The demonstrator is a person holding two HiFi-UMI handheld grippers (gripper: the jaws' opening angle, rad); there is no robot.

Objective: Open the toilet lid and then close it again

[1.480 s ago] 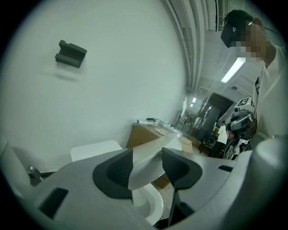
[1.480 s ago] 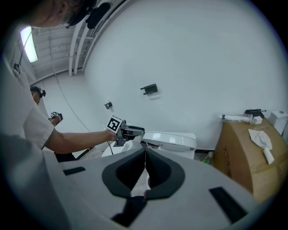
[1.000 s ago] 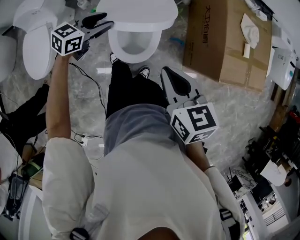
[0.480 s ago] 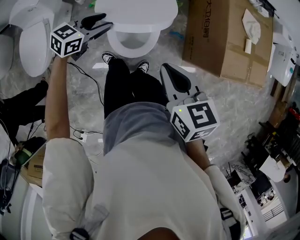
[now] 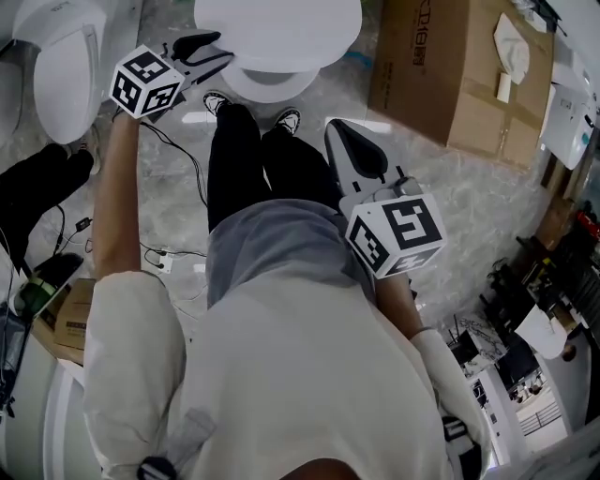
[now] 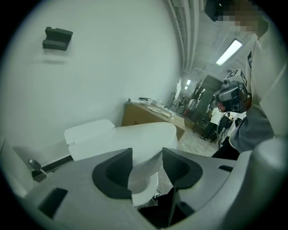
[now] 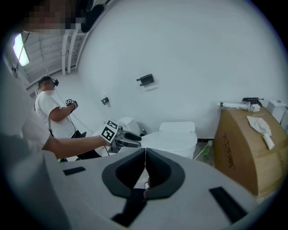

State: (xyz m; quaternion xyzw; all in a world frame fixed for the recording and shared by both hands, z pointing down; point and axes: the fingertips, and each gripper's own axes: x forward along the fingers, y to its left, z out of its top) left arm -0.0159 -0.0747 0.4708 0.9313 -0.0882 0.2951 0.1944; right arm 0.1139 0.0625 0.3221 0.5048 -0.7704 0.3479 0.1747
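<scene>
The white toilet stands at the top of the head view. Its lid (image 5: pixel 277 28) hangs low over the bowl (image 5: pixel 267 86), and a strip of rim shows beneath it; I cannot tell whether it rests on the seat. My left gripper (image 5: pixel 223 49) is open just left of the lid, apart from it. In the left gripper view the lid (image 6: pixel 144 132) and tank (image 6: pixel 87 134) lie beyond the open jaws (image 6: pixel 147 157), which hold nothing. My right gripper (image 5: pixel 335 129) is shut and empty near the person's waist. Its own view shows the jaws (image 7: pixel 145 155) pressed together, with the toilet (image 7: pixel 175 137) ahead.
A large cardboard box (image 5: pixel 459 75) stands right of the toilet. A second toilet (image 5: pixel 61 66) is at the left, with cables (image 5: pixel 164 248) on the marble floor. The wearer's legs and shoes (image 5: pixel 248 141) stand before the bowl. Another person (image 7: pixel 51 112) stands at the far left.
The left gripper has sunk a little beside the lid. Less of the bowl's opening shows under the lid than before. The right gripper has barely moved.
</scene>
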